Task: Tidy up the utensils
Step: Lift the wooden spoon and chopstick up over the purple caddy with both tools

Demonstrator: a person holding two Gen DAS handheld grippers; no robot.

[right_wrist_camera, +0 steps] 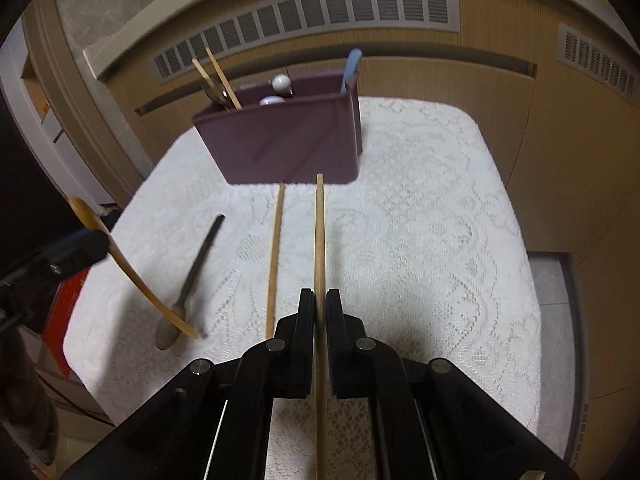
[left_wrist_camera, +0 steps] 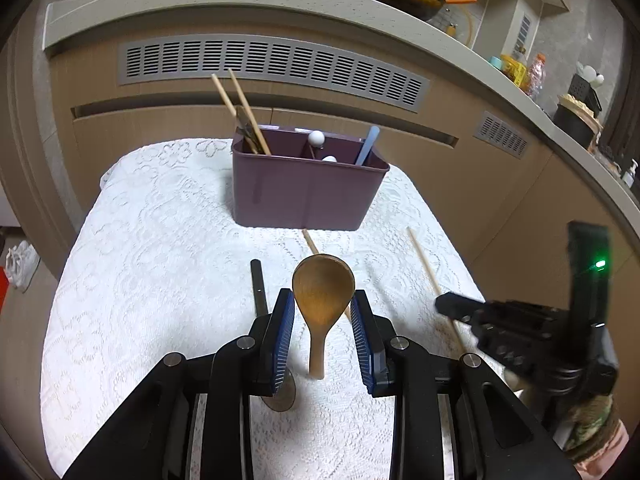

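Your left hand-held gripper holds the wooden spoon above the worktop's near edge. Your right hand-held gripper is clamped on one chopstick; the other chopstick lies just beside it, and the caddy stands at the far edge.

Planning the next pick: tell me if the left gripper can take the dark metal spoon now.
Probably not: the left gripper is shut on the wooden spoon; the dark metal spoon lies free beside it.
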